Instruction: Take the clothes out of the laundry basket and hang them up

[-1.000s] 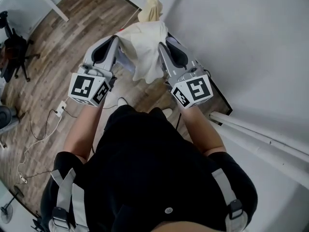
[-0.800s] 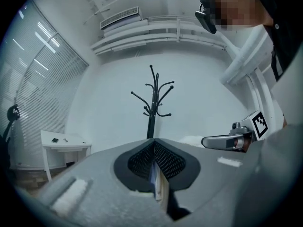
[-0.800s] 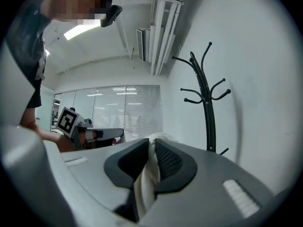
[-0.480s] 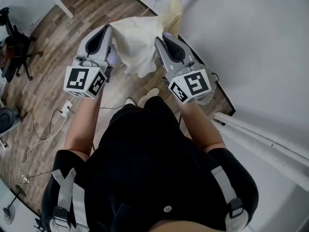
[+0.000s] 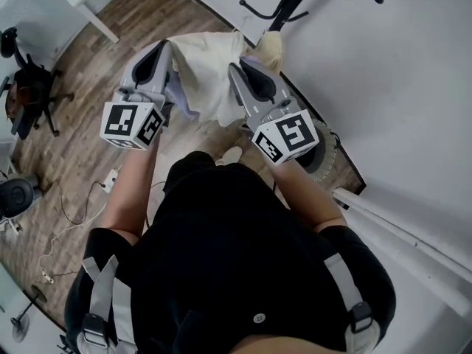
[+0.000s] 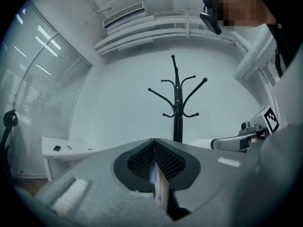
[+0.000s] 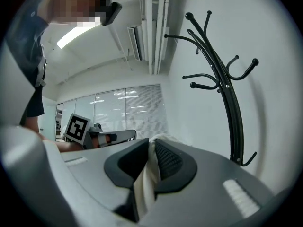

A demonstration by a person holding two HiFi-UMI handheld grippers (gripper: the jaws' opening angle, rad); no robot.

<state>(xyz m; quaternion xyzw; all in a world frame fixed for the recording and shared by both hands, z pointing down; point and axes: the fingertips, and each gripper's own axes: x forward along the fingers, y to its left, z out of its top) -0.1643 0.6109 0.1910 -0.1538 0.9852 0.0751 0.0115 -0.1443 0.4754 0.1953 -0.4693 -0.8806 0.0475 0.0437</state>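
**Cream garment held between both grippers, facing the coat stand**

A wood-plank floor point(image 5: 81, 146) runs up to a plain white wall point(image 5: 398, 72), and the black coat stand point(image 5: 293, 4) has its foot at that edge. From my seat, the print I can make out is the black-and-white square markers on the left cube point(image 5: 133, 124) and the right cube point(image 5: 286, 137); they are patterns, not words.

The left gripper point(image 6: 154, 159) has its pads pressed together on a thin edge of the cream garment point(image 5: 210, 68), which shows as a pale strip in the seam between them. The right gripper point(image 7: 150, 156) pinches a thicker fold of the same cloth, its pads a touch apart around the bunched fabric.

In the head view the garment spans from one gripper to the other, off the floor and in front of the person's body, with its lower edge hanging loose. Both grippers point level towards the coat stand, whose curved hooks show bare in the two gripper views.
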